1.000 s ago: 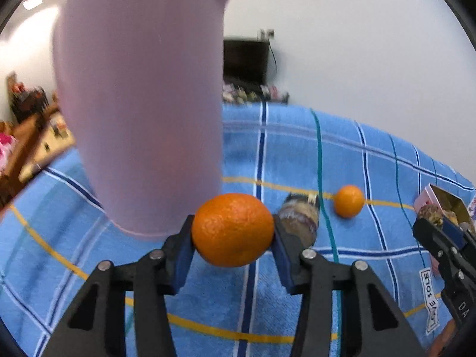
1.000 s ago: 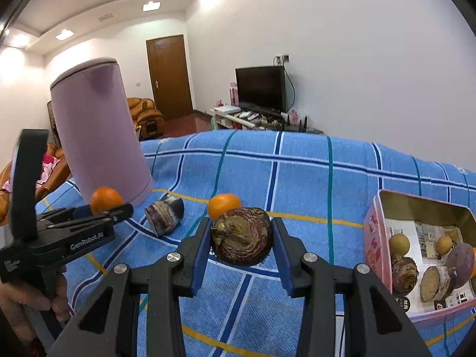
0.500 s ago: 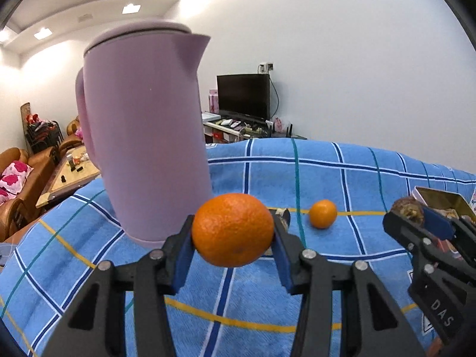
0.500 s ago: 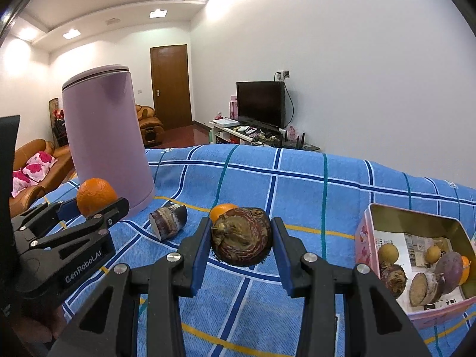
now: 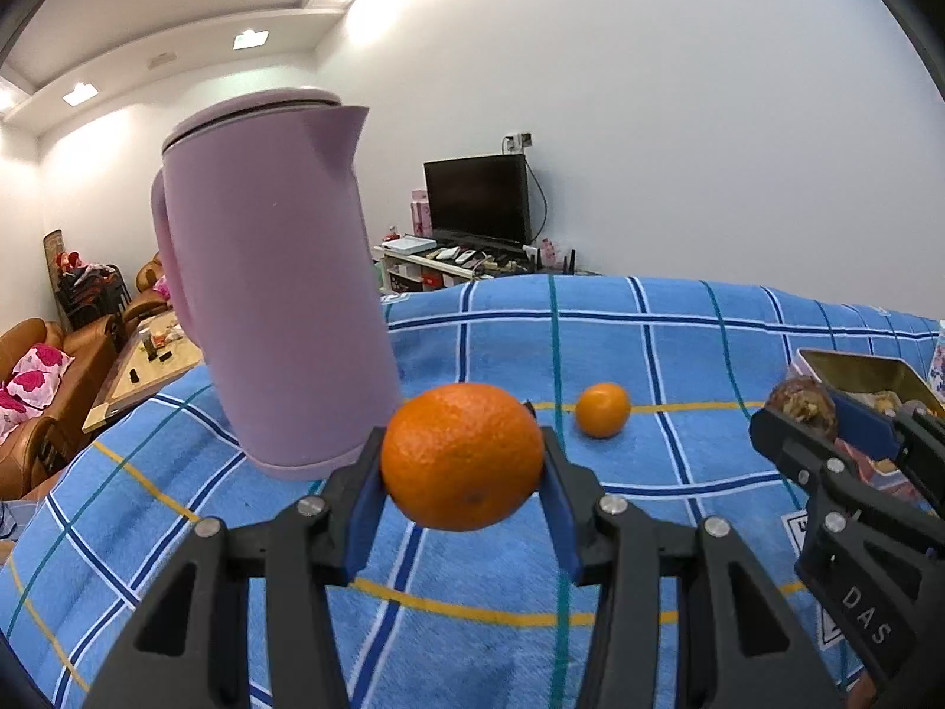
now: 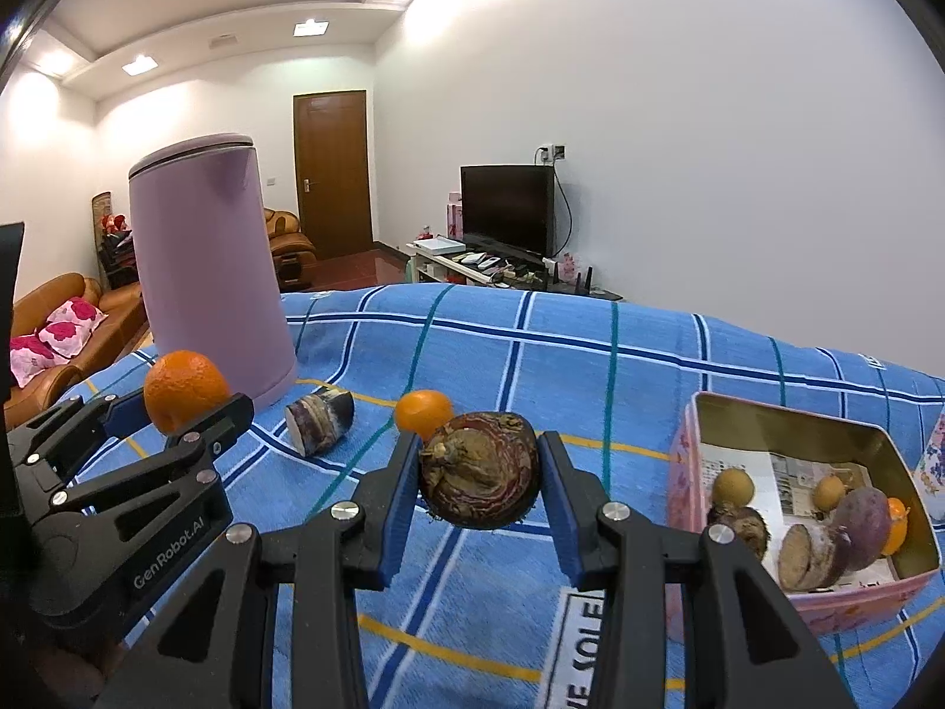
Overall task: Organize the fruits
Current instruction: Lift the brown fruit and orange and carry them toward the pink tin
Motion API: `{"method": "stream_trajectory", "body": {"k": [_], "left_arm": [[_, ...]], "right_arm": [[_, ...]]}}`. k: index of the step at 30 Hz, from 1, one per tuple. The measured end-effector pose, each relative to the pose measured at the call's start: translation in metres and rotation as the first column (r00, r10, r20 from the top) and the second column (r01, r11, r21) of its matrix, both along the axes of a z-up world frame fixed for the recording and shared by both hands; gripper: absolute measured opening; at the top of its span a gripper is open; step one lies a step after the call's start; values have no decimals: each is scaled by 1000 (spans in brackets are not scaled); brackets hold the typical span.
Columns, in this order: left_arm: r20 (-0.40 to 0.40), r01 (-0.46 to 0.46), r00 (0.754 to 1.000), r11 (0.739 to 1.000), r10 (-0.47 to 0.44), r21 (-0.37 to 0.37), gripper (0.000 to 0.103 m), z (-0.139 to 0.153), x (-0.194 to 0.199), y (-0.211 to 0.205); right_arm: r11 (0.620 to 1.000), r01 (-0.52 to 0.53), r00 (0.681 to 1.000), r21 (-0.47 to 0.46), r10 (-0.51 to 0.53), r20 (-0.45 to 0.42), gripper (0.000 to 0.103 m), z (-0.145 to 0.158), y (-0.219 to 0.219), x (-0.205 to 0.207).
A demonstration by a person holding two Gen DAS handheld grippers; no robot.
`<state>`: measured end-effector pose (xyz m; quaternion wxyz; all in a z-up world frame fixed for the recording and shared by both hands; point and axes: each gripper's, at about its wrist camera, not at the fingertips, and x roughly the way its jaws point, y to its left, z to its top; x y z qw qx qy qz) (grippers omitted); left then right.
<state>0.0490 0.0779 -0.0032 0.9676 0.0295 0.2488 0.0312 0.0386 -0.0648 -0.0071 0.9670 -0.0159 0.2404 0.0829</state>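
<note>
The left gripper point(image 5: 462, 467) has its blue-padded fingers point(image 5: 361, 508) clenched on a large orange point(image 5: 462, 456), held clear above the blue checked cloth point(image 5: 679, 354) on the table. Its black arm reads "GenRobot.AI" in the right wrist view.

The right gripper point(image 6: 479, 478) grasps a dark brown, wrinkled fruit point(image 6: 479, 477) between its fingers point(image 6: 394, 508), also lifted off the cloth. Its side reads "DAS" in the left wrist view.

A small orange point(image 6: 423, 410) and a cut fruit piece point(image 6: 319, 420) lie on the cloth near a tall pink kettle point(image 6: 209, 272). A pink tin point(image 6: 815, 591) at right holds several fruits on printed paper. A cloth label shows "SOLE", partly hidden.
</note>
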Motion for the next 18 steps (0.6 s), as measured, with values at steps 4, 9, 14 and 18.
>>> {"method": "stream_trajectory", "body": {"k": [4,9,14,18], "left_arm": [[-6,5,1000,1000,-5,-1,50,0,-4,-5],[-13,19,1000,1000,-19,-4,50,-1,-8,-14],[-24,36,999,999,-36,-13,50,-1,-11,-21],[-27,46,999,999,-46,-16,50,-1,-13,-26]], "right_arm": [[1000,8,1000,-3,-8,-1,42,0,-7,-4],[1000,17,1000,-4,-17,-2,42,1,-14,-8],[1000,26,1000,-10,-26,-2,42,1,-21,-11],[999,35,999,-10,-35,-3,42,1,-27,-14]]}}
